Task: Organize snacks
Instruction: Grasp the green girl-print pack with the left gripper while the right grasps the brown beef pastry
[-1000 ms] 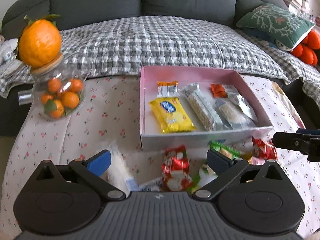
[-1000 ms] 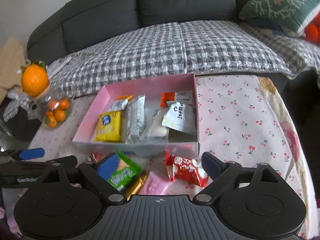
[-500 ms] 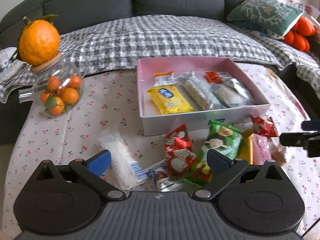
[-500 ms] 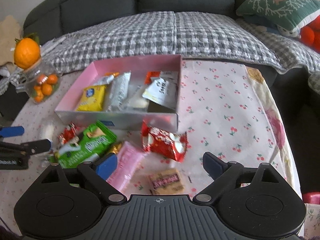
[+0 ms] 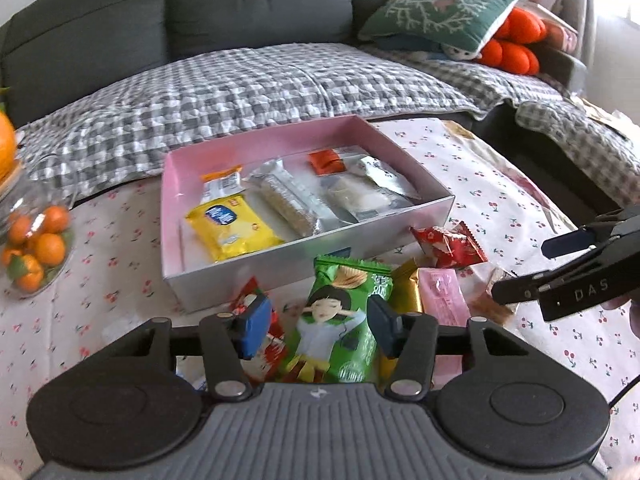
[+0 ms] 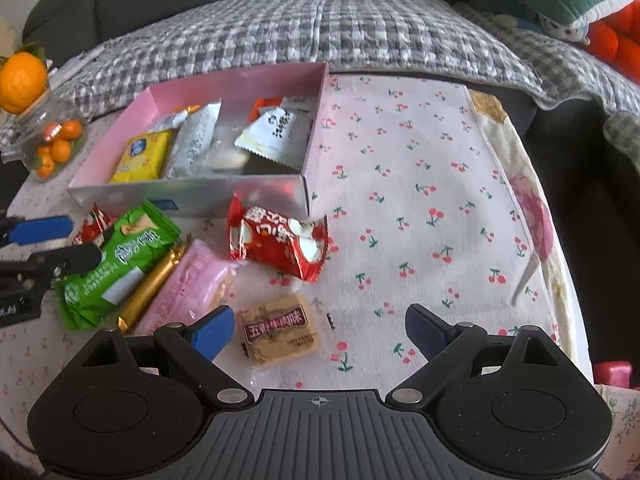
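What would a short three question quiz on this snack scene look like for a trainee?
1. True or false: the green crisp packet already lies inside the pink cardboard box.
2. Which snack lies nearest the right gripper? A) yellow biscuit packet B) small tan square biscuit packet C) red foil wrapper
3. Fill in: the left gripper has its fingers on either side of the ____ packet.

Key: 1 false, it lies on the cherry-print tablecloth in front of the box. 2 B. 3 green.
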Available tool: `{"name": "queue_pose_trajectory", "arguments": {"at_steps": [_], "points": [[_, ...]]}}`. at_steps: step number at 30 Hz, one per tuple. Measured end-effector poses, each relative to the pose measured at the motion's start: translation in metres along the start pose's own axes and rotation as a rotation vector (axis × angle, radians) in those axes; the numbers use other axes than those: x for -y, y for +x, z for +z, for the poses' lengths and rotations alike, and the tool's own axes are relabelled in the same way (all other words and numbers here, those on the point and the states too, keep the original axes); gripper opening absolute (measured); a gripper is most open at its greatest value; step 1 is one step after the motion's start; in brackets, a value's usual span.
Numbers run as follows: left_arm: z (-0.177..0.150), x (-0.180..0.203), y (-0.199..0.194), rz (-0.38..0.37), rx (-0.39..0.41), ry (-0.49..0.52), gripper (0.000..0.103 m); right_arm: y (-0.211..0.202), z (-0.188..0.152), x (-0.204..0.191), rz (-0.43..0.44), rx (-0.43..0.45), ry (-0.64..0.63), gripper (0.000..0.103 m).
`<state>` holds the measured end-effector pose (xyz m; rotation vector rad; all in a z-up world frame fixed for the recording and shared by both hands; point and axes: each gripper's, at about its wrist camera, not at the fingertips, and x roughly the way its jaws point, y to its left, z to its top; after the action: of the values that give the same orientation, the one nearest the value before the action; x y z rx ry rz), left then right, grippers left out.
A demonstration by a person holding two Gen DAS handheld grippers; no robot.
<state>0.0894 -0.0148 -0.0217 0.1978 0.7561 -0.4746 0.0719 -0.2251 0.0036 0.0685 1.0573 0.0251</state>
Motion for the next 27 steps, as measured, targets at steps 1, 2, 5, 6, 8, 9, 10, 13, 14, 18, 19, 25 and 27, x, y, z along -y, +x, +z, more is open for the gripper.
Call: {"name": "queue_pose_trajectory", "arguments": {"at_steps": [1, 2, 5, 6, 8, 9, 10, 13, 14, 18, 19, 25, 27], "points": [[0.001, 0.000, 0.004, -0.006, -0.009, -0.001, 0.048, 0.001, -0.001, 0.000, 0.002, -0.006, -0.003, 0.094], [0.001, 0.000, 0.007, -0.011, -0.019, -0.004, 0.046, 0.002, -0.001, 0.000, 0.004, -0.011, -0.007, 0.094], [0.002, 0.001, 0.013, -0.044, -0.033, -0.002, 0.046, 0.006, -0.003, -0.001, 0.009, -0.025, -0.025, 0.094], [0.002, 0.003, 0.014, -0.048, -0.039, 0.006, 0.046, 0.007, -0.004, -0.001, 0.010, -0.030, -0.033, 0.094], [0.001, 0.006, 0.017, -0.058, -0.053, 0.020, 0.047, 0.010, -0.005, -0.002, 0.010, -0.040, -0.046, 0.094], [0.001, 0.007, 0.018, -0.059, -0.062, 0.024, 0.048, 0.011, -0.006, -0.002, 0.009, -0.045, -0.052, 0.094], [0.000, 0.007, 0.020, -0.057, -0.077, 0.031, 0.049, 0.013, -0.006, -0.003, 0.008, -0.052, -0.058, 0.094], [-0.004, 0.009, 0.028, -0.050, -0.120, 0.055, 0.048, 0.016, -0.008, -0.004, 0.000, -0.066, -0.079, 0.094], [-0.006, 0.009, 0.029, -0.044, -0.129, 0.059, 0.047, 0.017, -0.008, -0.005, -0.004, -0.068, -0.086, 0.094], [-0.009, 0.006, 0.033, -0.050, -0.171, 0.039, 0.047, 0.020, -0.010, -0.007, -0.017, -0.070, -0.104, 0.094], [-0.009, 0.004, 0.033, -0.055, -0.178, 0.028, 0.048, 0.021, -0.010, -0.008, -0.018, -0.066, -0.107, 0.094], [-0.011, 0.006, 0.033, -0.050, -0.183, 0.019, 0.049, 0.021, -0.010, -0.012, -0.023, -0.049, -0.118, 0.094], [-0.010, 0.004, 0.033, -0.052, -0.187, 0.004, 0.049, 0.021, -0.009, -0.013, -0.025, -0.045, -0.125, 0.094]]}}
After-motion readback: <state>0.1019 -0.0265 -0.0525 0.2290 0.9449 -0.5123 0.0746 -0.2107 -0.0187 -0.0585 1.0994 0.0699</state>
